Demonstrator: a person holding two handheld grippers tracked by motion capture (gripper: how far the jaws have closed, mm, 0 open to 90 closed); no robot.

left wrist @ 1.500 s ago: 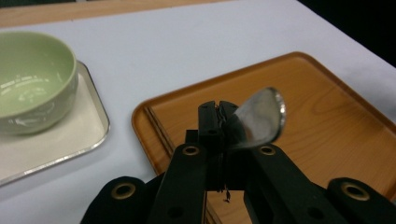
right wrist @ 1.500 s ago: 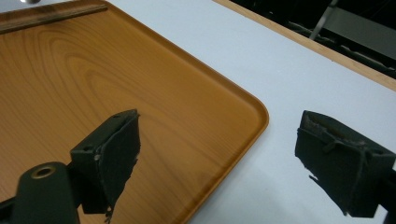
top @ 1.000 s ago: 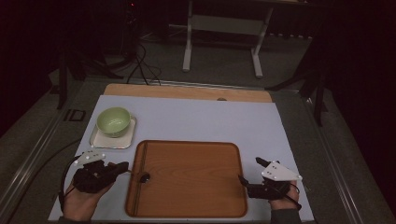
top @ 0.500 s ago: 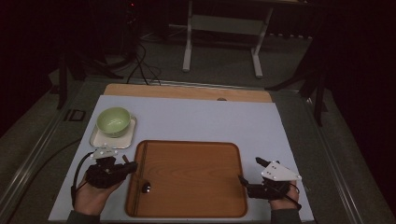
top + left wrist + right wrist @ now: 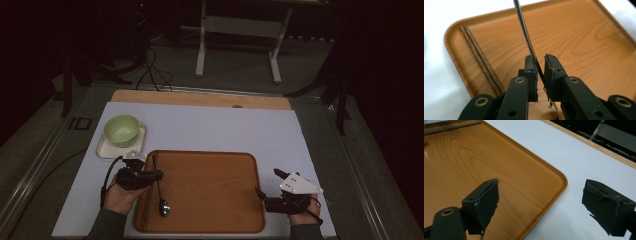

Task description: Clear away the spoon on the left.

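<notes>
1. Left gripper (image 5: 150, 175), high view: over the left part of the brown wood-grain rectangular tray (image 5: 210, 220), held in the person's left hand (image 5: 117, 195), which comes in from the near-left edge.
2. Left gripper (image 5: 539, 67), own view: the thin dark metal handle of a long spoon (image 5: 524, 30) runs up between the two black jaws. The jaws have just been opening; a narrow gap shows on either side of the handle, and the pads no longer clamp it.
3. Spoon (image 5: 161, 192), high view: lies on the tray near its left rim, the bowl end nearest the person and the handle pointing away toward the left gripper.
4. A pair of dark brown wooden chopsticks (image 5: 482, 63) lies along the tray's left rim, just beside the spoon, not touching the jaws.
5. Right gripper (image 5: 267, 192), high view: at the tray's near-right corner, in the person's right hand (image 5: 302, 212).
6. Right gripper (image 5: 541, 202), own view: jaws spread wide, nothing between them. One jaw hangs over the tray's corner, the other over the pale blue table mat (image 5: 579, 160).
7. Far-left of the tray: a pale green round bowl (image 5: 121, 129) sits on a small white square plate (image 5: 105, 149), well apart from both grippers.
</notes>
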